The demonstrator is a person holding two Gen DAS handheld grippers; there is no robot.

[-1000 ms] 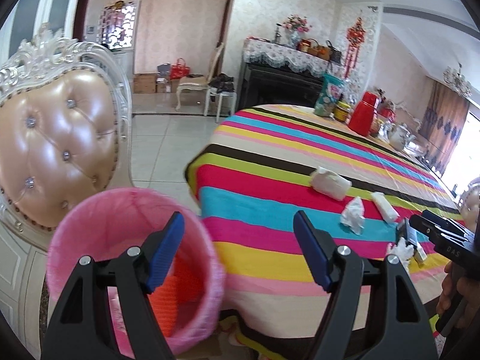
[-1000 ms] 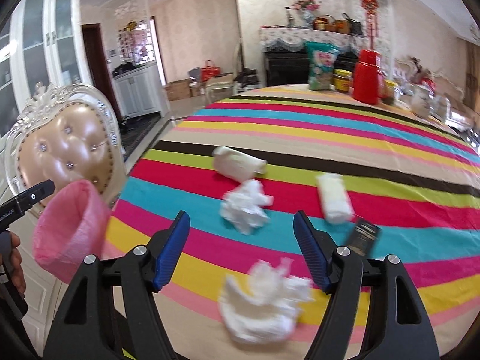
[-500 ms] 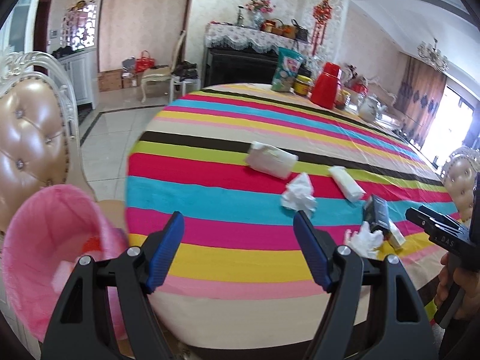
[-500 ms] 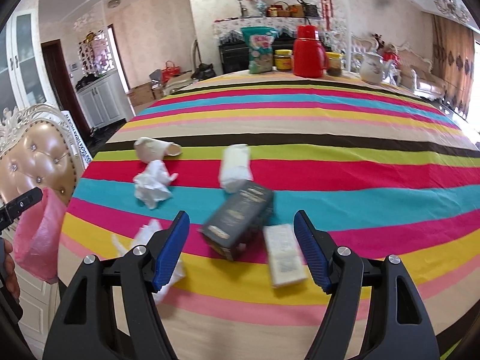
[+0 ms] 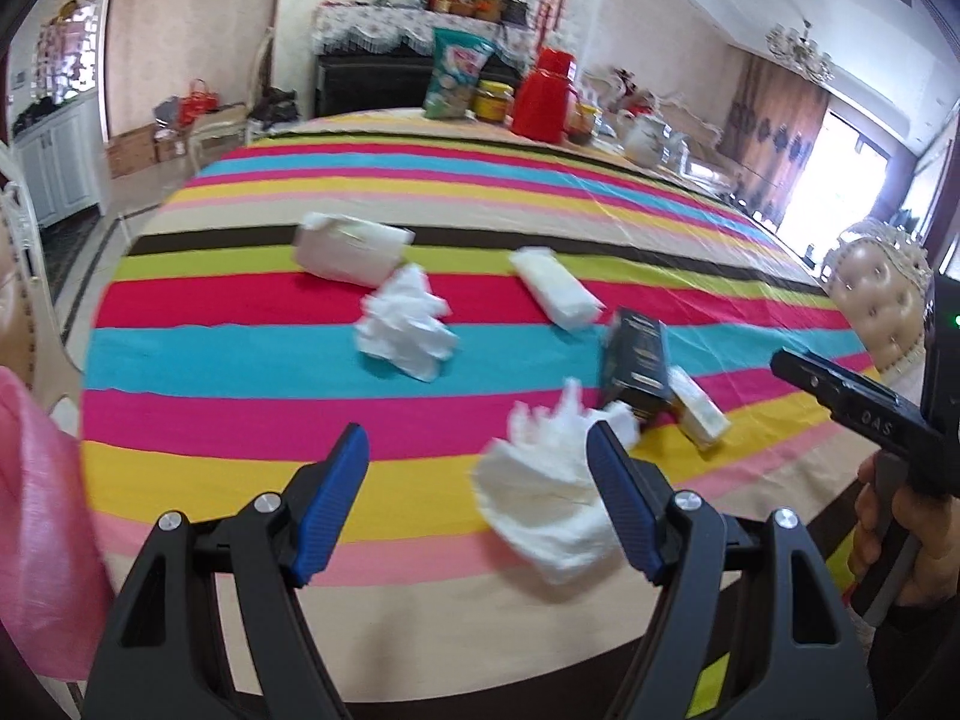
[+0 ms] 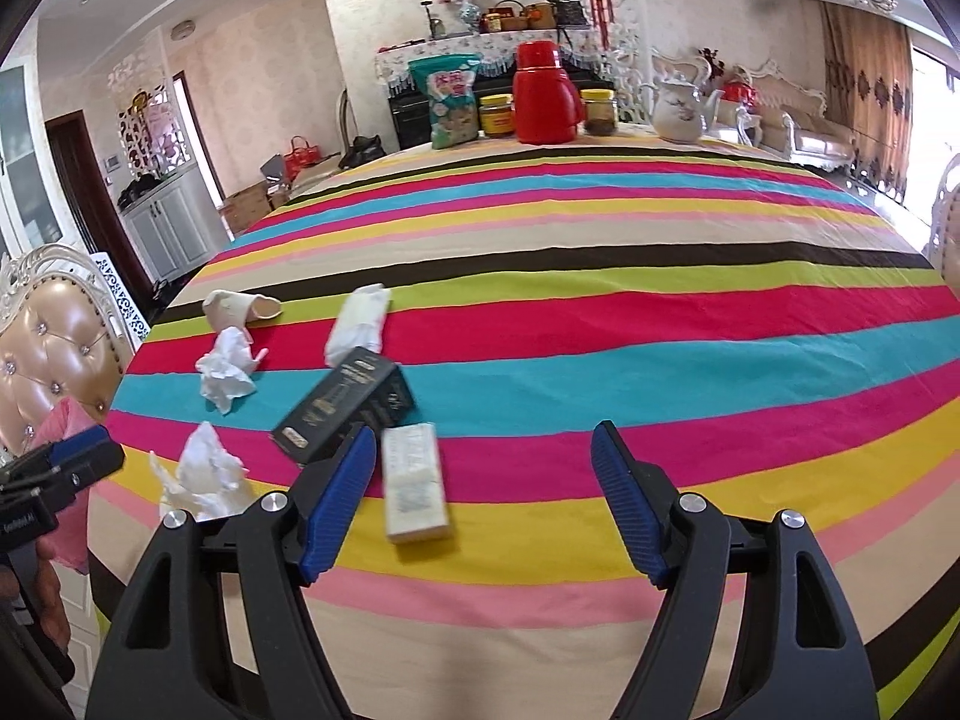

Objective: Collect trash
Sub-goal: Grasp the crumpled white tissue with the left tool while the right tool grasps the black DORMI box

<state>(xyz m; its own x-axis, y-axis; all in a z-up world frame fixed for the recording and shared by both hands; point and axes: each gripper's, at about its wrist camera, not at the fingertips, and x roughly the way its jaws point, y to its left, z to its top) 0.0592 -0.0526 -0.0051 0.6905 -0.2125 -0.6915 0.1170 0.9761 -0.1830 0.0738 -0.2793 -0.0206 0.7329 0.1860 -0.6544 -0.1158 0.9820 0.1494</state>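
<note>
Trash lies on the striped tablecloth [image 5: 240, 360]: a crumpled tissue [image 5: 546, 492] near the front edge, a second crumpled tissue [image 5: 405, 324], a tipped paper cup [image 5: 348, 246], a folded white wad [image 5: 555, 288], a black box [image 5: 636, 360] and a small cream box [image 5: 696, 408]. My left gripper [image 5: 480, 498] is open and empty, its right finger just beside the near tissue. My right gripper [image 6: 483, 498] is open and empty above the cream box [image 6: 414, 480], with the black box [image 6: 345, 405] to its left. The pink-lined bin [image 5: 36, 528] sits at the left edge.
A red thermos [image 6: 546, 93], a snack bag [image 6: 447, 102], jars and a teapot [image 6: 678, 105] stand at the table's far end. A padded chair [image 6: 48, 360] stands at the table's left, another chair [image 5: 882, 300] at the right.
Both grippers have swung right across the table. The left view has left the bin and now faces the near tissue. The right view has moved from the tissues to the boxes.
</note>
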